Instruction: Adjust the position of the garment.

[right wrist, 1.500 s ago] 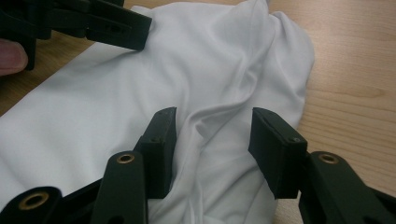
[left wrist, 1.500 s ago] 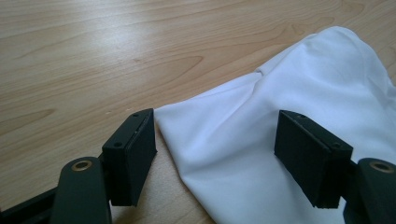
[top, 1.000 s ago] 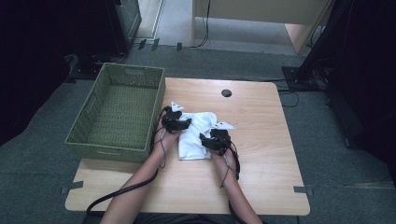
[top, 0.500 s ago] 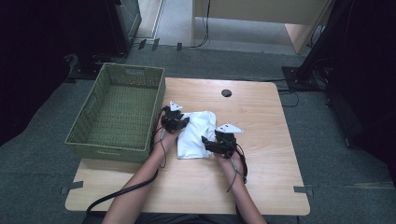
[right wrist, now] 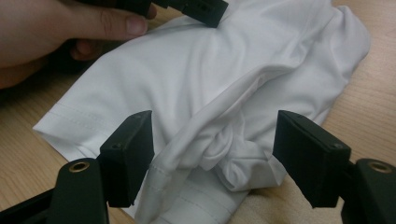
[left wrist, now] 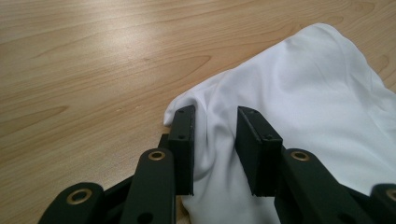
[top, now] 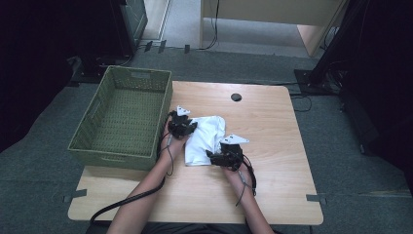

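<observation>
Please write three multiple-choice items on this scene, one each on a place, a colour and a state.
1. Where does the green basket stand?
A. at the table's left edge
B. on the floor
C. at the table's right edge

2. What colour is the cloth?
A. red
B. white
C. black

3. How does the right gripper stand?
A. shut flat on the table
B. holding the basket
C. open, fingers apart around a bunched fold

Answers: 1 A, the high view shows it there; 2 B, plain in both gripper views; 3 C, the right gripper view shows gaps beside the fold.
</observation>
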`<state>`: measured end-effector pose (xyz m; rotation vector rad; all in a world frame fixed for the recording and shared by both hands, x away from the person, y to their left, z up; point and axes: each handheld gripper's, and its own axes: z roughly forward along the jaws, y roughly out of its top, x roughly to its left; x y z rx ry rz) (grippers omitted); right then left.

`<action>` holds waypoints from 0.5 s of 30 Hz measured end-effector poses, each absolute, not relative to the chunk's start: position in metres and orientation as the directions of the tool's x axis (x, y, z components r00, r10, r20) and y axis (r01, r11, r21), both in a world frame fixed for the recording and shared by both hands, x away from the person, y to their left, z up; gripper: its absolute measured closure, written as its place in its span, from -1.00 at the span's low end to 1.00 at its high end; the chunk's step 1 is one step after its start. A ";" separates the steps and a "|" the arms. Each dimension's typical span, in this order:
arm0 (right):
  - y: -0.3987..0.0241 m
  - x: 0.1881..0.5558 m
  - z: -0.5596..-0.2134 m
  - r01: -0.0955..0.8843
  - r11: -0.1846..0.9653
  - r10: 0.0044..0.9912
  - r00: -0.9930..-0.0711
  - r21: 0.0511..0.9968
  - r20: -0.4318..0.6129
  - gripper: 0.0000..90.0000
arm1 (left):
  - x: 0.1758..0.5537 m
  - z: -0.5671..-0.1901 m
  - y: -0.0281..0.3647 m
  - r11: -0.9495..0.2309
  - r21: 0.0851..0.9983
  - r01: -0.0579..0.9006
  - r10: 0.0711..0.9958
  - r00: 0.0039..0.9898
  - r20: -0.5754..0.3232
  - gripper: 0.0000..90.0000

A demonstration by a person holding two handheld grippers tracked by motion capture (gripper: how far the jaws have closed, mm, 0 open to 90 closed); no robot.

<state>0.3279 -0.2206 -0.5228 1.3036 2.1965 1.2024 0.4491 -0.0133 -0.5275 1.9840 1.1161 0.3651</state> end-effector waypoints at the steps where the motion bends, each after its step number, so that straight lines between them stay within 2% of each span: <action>1: -0.220 0.328 -0.524 0.567 0.238 0.833 -0.537 0.789 0.135 -0.37 | 0.449 -0.528 -0.013 -0.278 0.767 0.579 0.814 0.566 -0.132 0.52; 10: -0.214 0.330 -0.531 0.567 0.295 0.819 -0.565 0.769 0.102 -0.51 | 0.449 -0.528 -0.013 -0.277 0.767 0.579 0.813 0.567 -0.134 0.52; 15: -0.210 0.330 -0.531 0.556 0.323 0.820 -0.569 0.766 0.068 -0.50 | 0.449 -0.528 -0.013 -0.272 0.767 0.582 0.815 0.562 -0.137 0.52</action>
